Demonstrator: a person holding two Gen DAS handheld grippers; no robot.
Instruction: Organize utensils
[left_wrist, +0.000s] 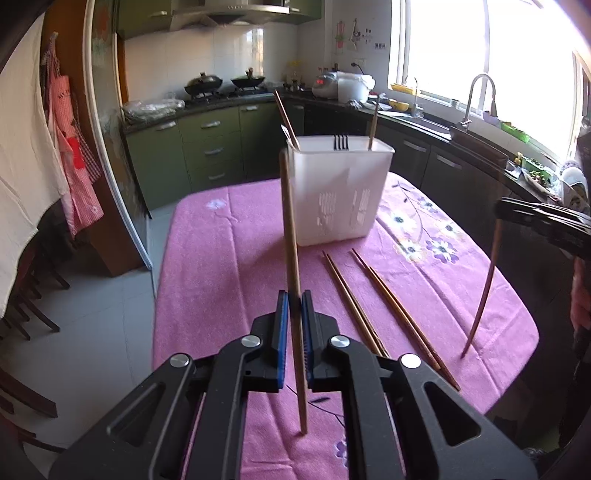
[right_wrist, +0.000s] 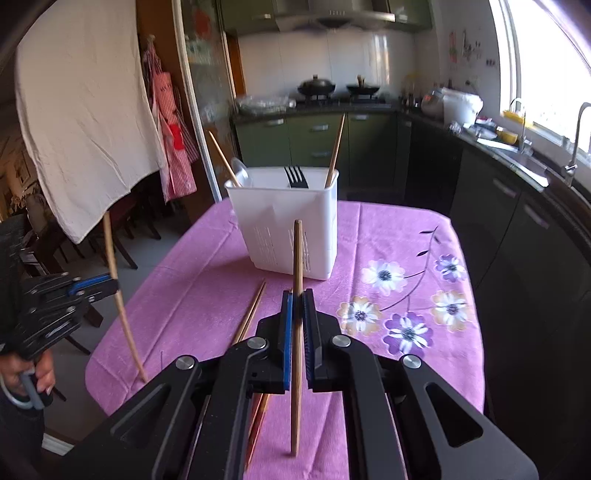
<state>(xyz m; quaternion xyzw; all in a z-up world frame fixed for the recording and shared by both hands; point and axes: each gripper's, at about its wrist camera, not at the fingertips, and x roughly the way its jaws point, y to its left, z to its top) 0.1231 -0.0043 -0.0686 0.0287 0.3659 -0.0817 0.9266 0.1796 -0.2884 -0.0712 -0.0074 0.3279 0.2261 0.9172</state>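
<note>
From the left wrist camera, the left gripper (left_wrist: 294, 301) is clenched on a long pale wooden chopstick (left_wrist: 291, 258), its blue-padded jaws pinching the shaft below the middle. The stick stands almost upright, its lower tip close to or touching the pink flowered cloth of the desk (left_wrist: 207, 258); I judge this pose lines the stick up for dropping end-first into the holder. Ahead stands the white rectangular plastic utensil holder (left_wrist: 338, 192) with slotted walls. Inside it are a black fork (left_wrist: 340, 141) with tines up, a white spoon (left_wrist: 286, 133) at the left corner, and two brown chopsticks leaning against opposite ends. Four more brown chopsticks (left_wrist: 369, 306), in two pairs, lie flat on the cloth between the holder and the gripper, not yet put away. At the right edge the right gripper (left_wrist: 498, 218) holds a darker brown wooden chopstick (left_wrist: 484, 291) slanted tip-down.

From the right wrist camera, the right gripper (right_wrist: 296, 295) is clamped on that chopstick (right_wrist: 296, 332), which stands vertical in front of the holder (right_wrist: 284, 229). The fork (right_wrist: 296, 176) and both leaning sticks show above the rim. The left gripper (right_wrist: 116, 286) appears at the left, its stick (right_wrist: 122, 314) bowed by the lens. Both sticks seem ready for the holder.
</note>
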